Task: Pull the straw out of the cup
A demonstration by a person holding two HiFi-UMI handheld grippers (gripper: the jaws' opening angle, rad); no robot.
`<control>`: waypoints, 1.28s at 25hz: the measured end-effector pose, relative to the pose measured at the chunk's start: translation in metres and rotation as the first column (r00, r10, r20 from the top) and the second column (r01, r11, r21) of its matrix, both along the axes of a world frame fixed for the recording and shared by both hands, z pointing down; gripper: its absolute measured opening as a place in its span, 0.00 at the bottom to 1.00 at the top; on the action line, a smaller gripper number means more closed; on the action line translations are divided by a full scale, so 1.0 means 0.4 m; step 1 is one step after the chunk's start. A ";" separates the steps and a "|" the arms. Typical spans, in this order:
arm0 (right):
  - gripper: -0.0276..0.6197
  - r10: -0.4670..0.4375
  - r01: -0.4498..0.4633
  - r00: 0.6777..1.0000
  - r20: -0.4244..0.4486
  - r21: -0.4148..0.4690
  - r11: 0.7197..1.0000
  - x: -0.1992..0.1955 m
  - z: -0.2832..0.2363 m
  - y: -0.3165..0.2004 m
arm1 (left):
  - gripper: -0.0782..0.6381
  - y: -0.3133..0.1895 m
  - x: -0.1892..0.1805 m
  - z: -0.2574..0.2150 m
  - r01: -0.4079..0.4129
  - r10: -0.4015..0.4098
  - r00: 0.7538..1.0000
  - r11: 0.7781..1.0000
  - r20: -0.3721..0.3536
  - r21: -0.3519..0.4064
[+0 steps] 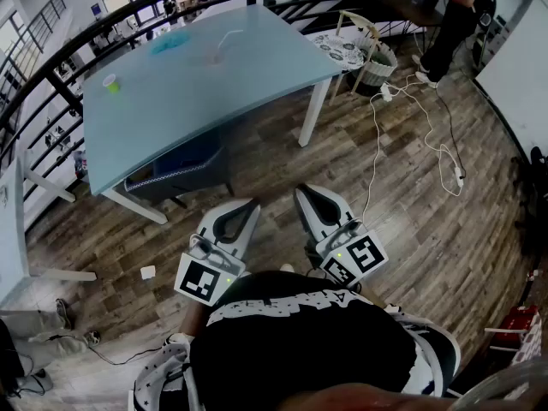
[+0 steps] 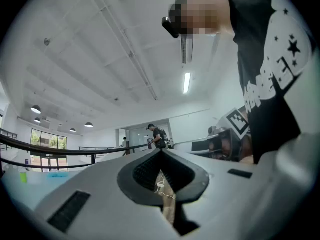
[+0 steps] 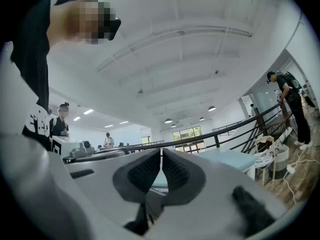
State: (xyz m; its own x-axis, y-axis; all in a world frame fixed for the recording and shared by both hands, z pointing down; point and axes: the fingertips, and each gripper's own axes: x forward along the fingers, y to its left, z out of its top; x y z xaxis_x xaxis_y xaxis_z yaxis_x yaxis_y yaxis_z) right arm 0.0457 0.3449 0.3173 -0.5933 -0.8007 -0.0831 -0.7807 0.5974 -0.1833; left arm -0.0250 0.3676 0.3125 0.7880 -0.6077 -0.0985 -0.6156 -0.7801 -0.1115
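Bright, even light fills the room, coming from ceiling strip lamps (image 2: 186,82) and far windows (image 3: 187,133). The pale bench (image 1: 197,84) carries a soft sheen, and the wooden floor (image 1: 411,187) lies in shade beneath it. Both gripper views sit inside a round black vignette, and straight lines bow toward their edges. The left tongs (image 2: 161,154) and right tongs (image 3: 161,156) blur close to the lens. The head view darkens at its corners.

Far table (image 1: 257,67): cup (image 1: 211,56) and straw (image 1: 227,38) faint, too small to tell how the straw sits; blue object (image 1: 167,43) blurred, unidentifiable. Person's torso (image 1: 300,349), cut by the lower edge, covers the rear of left gripper (image 1: 242,205) and right gripper (image 1: 306,193). Distant person (image 2: 159,136), left gripper view: too small for detail.
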 end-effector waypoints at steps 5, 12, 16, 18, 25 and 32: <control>0.09 -0.017 0.017 1.000 -0.002 -0.007 1.000 0.000 0.007 -0.001 | 0.13 -0.007 -0.007 0.009 0.013 -0.014 1.000 0.999 -0.023 -0.039; 0.09 -0.044 0.044 0.999 0.013 -0.004 0.999 0.011 0.016 -0.012 | 0.13 -0.012 -0.013 0.003 0.039 -0.040 0.999 0.998 -0.025 -0.043; 0.09 -0.049 0.049 0.999 0.015 0.000 0.999 0.019 0.013 -0.016 | 0.13 -0.010 -0.008 0.000 0.054 -0.054 0.998 0.998 -0.017 -0.045; 0.09 -0.055 0.055 0.998 0.021 0.001 0.999 0.021 0.010 -0.017 | 0.13 -0.012 -0.008 0.000 0.063 -0.064 0.998 0.997 -0.013 -0.050; 0.09 -0.081 0.080 0.996 0.031 0.028 0.996 0.050 -0.008 -0.011 | 0.13 -0.007 0.029 0.015 0.083 -0.085 0.996 0.994 -0.022 -0.069; 0.09 -0.097 0.096 0.995 0.035 0.023 0.995 0.118 0.005 -0.001 | 0.13 -0.003 0.102 0.025 0.090 -0.090 0.996 0.994 0.003 -0.068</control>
